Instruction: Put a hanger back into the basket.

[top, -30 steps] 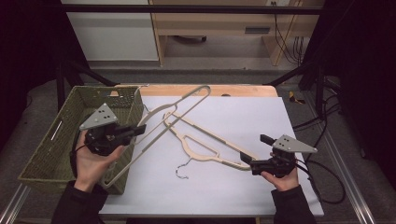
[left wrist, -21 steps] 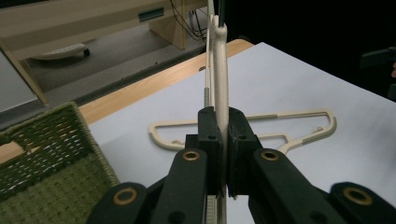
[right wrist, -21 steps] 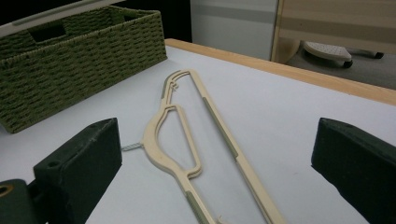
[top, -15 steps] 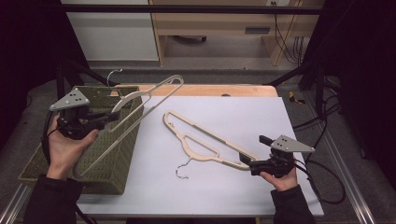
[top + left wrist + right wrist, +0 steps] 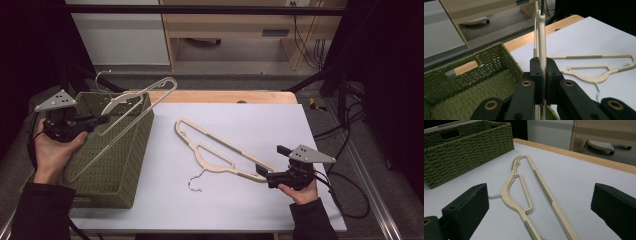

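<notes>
Held hanger (image 5: 125, 107) hangs tilted over the green basket (image 5: 122, 165), long axis slanting down into it; left gripper (image 5: 97, 120) jaws clamped on its bar. Second hanger (image 5: 220, 152) lies on the counter (image 5: 300, 120) between the spread jaws of the right gripper (image 5: 265, 175).

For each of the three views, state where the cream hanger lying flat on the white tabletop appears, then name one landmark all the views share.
High view: flat hanger at centre, reaching toward the right gripper.
Left gripper view: at right, beyond the shut jaws.
Right gripper view: centre, between the open jaws.
Shared landmark: green woven basket.
</notes>
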`<state>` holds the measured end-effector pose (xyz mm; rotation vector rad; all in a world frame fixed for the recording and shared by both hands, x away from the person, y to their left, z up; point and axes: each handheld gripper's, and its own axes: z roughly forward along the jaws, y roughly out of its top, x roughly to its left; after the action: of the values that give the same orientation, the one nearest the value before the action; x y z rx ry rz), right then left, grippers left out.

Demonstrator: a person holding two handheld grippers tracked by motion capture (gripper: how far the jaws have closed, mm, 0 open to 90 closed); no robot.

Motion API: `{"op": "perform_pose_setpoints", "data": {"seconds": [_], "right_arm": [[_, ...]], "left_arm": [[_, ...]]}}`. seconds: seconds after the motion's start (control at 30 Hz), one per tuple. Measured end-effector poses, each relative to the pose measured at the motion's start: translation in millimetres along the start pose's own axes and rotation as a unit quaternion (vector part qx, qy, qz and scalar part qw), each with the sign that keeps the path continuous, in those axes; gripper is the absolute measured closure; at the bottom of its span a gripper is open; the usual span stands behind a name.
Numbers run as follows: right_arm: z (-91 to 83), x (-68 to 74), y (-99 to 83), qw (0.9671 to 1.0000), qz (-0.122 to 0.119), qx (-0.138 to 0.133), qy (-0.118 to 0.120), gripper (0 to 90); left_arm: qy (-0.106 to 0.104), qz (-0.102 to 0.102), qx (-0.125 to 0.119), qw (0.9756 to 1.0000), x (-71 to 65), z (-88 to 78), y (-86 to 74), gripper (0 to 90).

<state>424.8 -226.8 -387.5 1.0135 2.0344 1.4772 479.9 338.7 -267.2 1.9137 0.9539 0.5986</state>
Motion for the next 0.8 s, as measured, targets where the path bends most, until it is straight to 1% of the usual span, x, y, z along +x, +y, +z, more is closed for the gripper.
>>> {"op": "perform_pose_setpoints", "data": {"seconds": [0.03,0.1,0.13,0.17,0.27,0.3,0.4,0.43,0.57,0.63,0.7,0.77,0.8], "right_arm": [[0.0,0.0,-0.1,1.0,0.0,0.0,0.0,2.3],[0.2,0.2,-0.1,1.0,0.0,0.001,0.0,2.3],[0.4,0.2,-0.2,1.0,0.0,0.001,0.0,2.3],[0.7,0.2,-0.2,1.0,0.0,0.001,0.0,2.3],[1.3,0.2,-0.6,1.0,-0.001,0.004,0.001,2.3],[1.6,-0.1,-0.8,1.0,-0.004,0.004,0.003,2.2],[2.5,0.3,-1.0,1.0,-0.003,0.007,0.004,2.2],[2.4,0.0,-1.1,0.9999,-0.006,0.008,0.004,2.1],[2.9,0.6,-1.3,0.9999,-0.004,0.009,0.003,2.1],[2.9,0.4,-1.3,0.9999,-0.005,0.009,0.003,2.1],[2.6,0.3,-1.2,0.9999,-0.005,0.01,0.003,2.2],[2.6,0.4,-1.2,0.9999,-0.004,0.01,0.003,2.1],[2.6,0.5,-1.3,0.9999,-0.005,0.01,0.003,2.2]], "left_arm": [[0.004,0.002,0.005,1.0,3.5,-0.2,-1.1,86.3],[0.012,-0.001,0.006,0.9999,8.4,-0.3,-3.7,86.3],[0.014,-0.006,0.003,0.9999,12.0,-0.7,-5.9,86.3],[0.015,-0.005,0.004,0.9999,14.6,-1.5,-7.1,86.3],[0.016,-0.011,0.0,0.9998,23.0,-3.5,-12.0,86.3],[0.018,-0.011,0.002,0.9998,25.7,-4.2,-13.3,86.3],[0.028,-0.014,0.008,0.9995,31.8,-5.1,-17.5,86.3],[0.029,-0.013,0.011,0.9994,34.2,-5.8,-18.8,86.2],[0.034,-0.018,0.01,0.9992,43.3,-7.0,-24.1,86.3],[0.036,-0.014,0.014,0.9992,46.8,-7.7,-26.1,86.3],[0.038,-0.015,0.013,0.9991,50.5,-8.7,-29.0,86.2],[0.039,-0.012,0.015,0.9991,54.4,-10.4,-32.7,86.3],[0.04,-0.016,0.014,0.999,56.2,-10.8,-34.9,86.2]]}}
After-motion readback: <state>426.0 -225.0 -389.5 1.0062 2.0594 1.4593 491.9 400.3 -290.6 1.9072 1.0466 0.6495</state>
